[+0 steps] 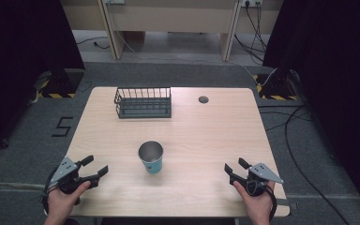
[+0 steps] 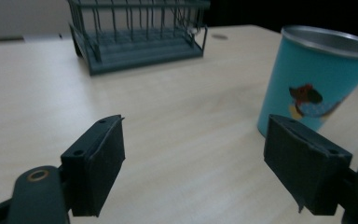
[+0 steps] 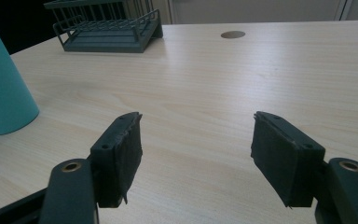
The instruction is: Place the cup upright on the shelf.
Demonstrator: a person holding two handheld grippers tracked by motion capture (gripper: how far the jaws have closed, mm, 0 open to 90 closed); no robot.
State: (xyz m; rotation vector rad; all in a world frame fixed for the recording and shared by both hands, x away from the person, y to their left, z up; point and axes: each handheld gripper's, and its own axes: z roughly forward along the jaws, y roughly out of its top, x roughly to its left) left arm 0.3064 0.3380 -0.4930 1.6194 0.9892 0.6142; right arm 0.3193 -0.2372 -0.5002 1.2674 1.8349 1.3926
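Teal cup [image 1: 151, 157] upright at frame centre, left gripper [image 1: 95, 170] and right gripper [image 1: 233, 169] both spread and empty at the lower corners; looks light, rigid, slick-walled, so grip mid-wall, not the rim.

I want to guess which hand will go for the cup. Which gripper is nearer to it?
Left. The left gripper sits a short way to the cup's left, jaws open; the right gripper is farther off on its right, also open.
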